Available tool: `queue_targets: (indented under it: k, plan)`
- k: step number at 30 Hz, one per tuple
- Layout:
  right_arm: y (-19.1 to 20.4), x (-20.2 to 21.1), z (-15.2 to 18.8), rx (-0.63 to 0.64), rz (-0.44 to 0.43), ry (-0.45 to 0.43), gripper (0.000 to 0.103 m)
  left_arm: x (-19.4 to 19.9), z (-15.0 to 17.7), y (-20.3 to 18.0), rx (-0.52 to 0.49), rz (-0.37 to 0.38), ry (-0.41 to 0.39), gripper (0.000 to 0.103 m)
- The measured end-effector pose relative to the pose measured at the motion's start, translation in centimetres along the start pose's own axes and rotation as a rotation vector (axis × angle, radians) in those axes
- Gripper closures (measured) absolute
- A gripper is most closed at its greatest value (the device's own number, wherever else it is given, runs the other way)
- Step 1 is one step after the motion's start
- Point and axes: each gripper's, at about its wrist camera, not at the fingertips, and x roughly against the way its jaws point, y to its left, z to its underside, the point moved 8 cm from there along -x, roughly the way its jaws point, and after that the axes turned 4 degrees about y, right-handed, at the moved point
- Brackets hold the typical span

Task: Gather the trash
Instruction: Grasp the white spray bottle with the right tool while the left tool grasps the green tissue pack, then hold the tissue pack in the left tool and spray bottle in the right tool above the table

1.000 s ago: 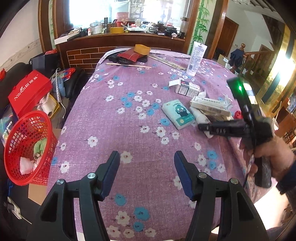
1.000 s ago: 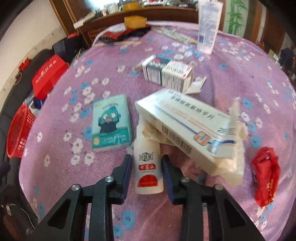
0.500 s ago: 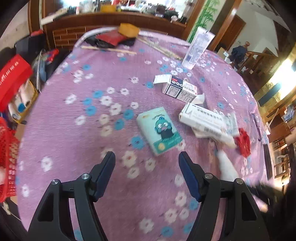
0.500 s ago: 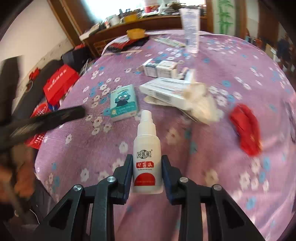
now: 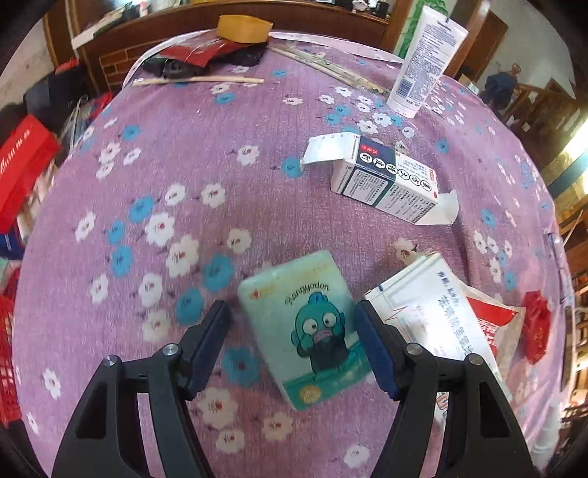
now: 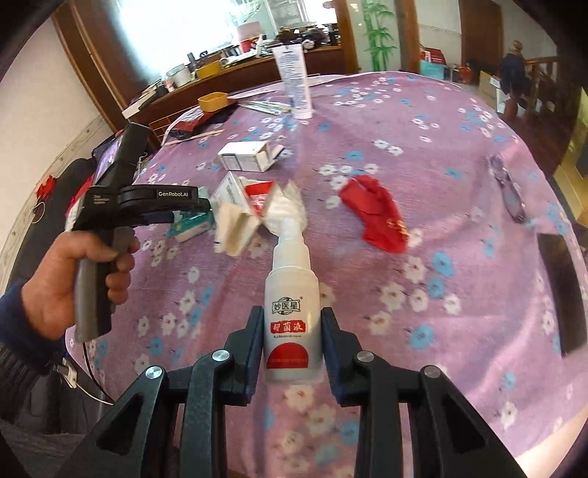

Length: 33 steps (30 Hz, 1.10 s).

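My left gripper (image 5: 292, 323) is open, its fingers either side of a mint-green tissue pack with a cartoon fish (image 5: 307, 323) that lies on the purple flowered tablecloth (image 5: 183, 147). My right gripper (image 6: 292, 331) is shut on a small white spray bottle with a red label (image 6: 290, 312) and holds it above the table. In the right wrist view the left gripper (image 6: 191, 213) reaches over the tissue pack (image 6: 191, 224). A long white medicine box (image 5: 433, 305) lies right of the pack on crumpled white paper (image 6: 283, 206). An opened blue-and-white carton (image 5: 386, 180) lies further back.
A crumpled red bag (image 6: 375, 213) lies right of the pile. A tall white tube (image 5: 422, 59) stands at the far side. A yellow dish (image 5: 242, 27), chopsticks (image 5: 198, 80) and dark clutter sit at the back. A red box (image 5: 22, 161) sits left, off the table.
My left gripper moved forward and down until its open fingers flank the tissue pack. My right gripper lifted the spray bottle away from the pile and pulled back.
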Motion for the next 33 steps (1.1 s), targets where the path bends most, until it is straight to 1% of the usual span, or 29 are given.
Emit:
queue_targets:
  k: [1,2,5,6,9,14,16,20,26,29,33]
  plan:
    - [-0.2,0.1,0.2,-0.005,0.002,0.001,0.071,0.0,0.0,0.0,-0.006,-0.002,-0.009,0.044]
    - [-0.3,0.2,0.3,-0.009,0.001,0.002,0.071,0.2,0.1,-0.1,-0.016,-0.001,-0.022,0.049]
    - [0.0,0.3,0.5,-0.008,-0.001,0.003,0.071,0.7,1.1,0.0,-0.034,0.011,-0.031,0.055]
    - [0.1,0.2,0.5,-0.005,-0.002,0.002,0.071,0.9,1.6,0.1,-0.034,0.016,-0.033,0.056]
    - [1.2,-0.2,0.4,0.016,-0.012,0.003,0.071,2.0,4.1,0.7,-0.032,0.025,-0.045,0.059]
    - [3.8,-1.4,0.4,0.06,-0.042,0.014,0.071,4.3,9.2,0.8,-0.081,0.032,-0.093,0.07]
    - [4.9,-2.0,0.4,0.077,-0.05,0.018,0.07,5.2,10.8,1.0,-0.099,0.017,-0.118,0.071]
    - [6.8,-3.0,0.2,0.102,-0.06,0.025,0.07,6.9,12.1,1.7,-0.121,-0.022,-0.165,0.071]
    - [8.8,-4.2,-0.1,0.126,-0.073,0.028,0.07,9.6,11.8,2.6,-0.164,-0.091,-0.251,0.071]
    - [9.5,-4.5,-0.3,0.139,-0.08,0.028,0.07,10.2,11.5,2.9,-0.172,-0.112,-0.266,0.071]
    - [10.2,-4.6,-0.6,0.147,-0.085,0.023,0.07,10.3,11.4,3.4,-0.175,-0.125,-0.265,0.071]
